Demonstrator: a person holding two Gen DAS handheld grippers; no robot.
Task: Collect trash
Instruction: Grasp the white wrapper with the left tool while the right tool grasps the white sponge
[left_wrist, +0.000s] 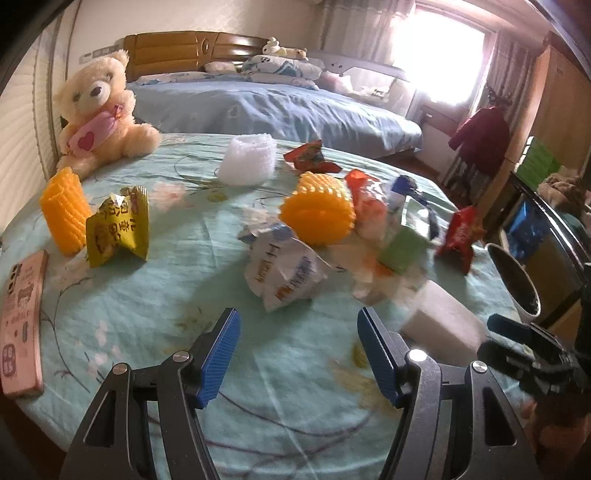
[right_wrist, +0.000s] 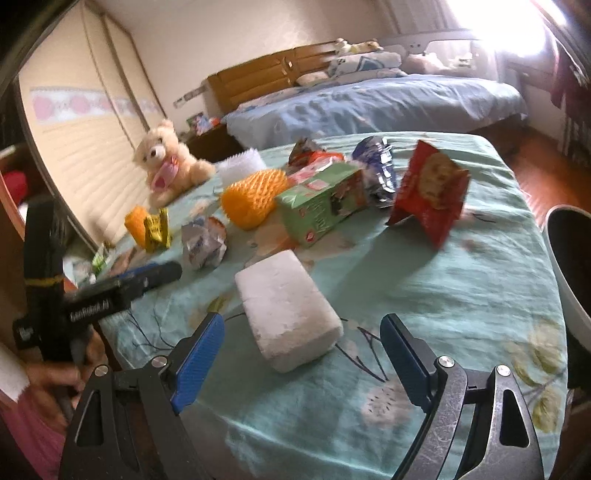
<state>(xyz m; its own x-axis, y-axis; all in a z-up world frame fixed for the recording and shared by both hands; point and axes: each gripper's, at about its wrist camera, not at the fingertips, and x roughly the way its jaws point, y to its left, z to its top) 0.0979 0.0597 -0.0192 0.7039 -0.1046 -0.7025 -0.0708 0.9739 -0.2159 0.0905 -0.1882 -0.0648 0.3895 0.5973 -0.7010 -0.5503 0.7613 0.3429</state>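
Trash lies scattered on a table with a teal floral cloth (left_wrist: 155, 295). A crumpled white and blue wrapper (left_wrist: 284, 269) lies just ahead of my open, empty left gripper (left_wrist: 297, 328). A white foam block (right_wrist: 288, 314) lies between and just ahead of the jaws of my open right gripper (right_wrist: 301, 332); it also shows in the left wrist view (left_wrist: 443, 321). Further off are an orange foam net (left_wrist: 317, 214), a yellow-green packet (left_wrist: 118, 229), a red snack bag (right_wrist: 430, 192), a green carton (right_wrist: 325, 203) and a white bin (right_wrist: 570, 258) at the table's right edge.
A teddy bear (left_wrist: 99, 110) sits at the table's far left. A second orange net (left_wrist: 66, 210), a white foam net (left_wrist: 249, 158) and a pink box (left_wrist: 22, 325) lie on the cloth. A blue bed (left_wrist: 266, 107) stands behind. My left gripper shows in the right wrist view (right_wrist: 147, 277).
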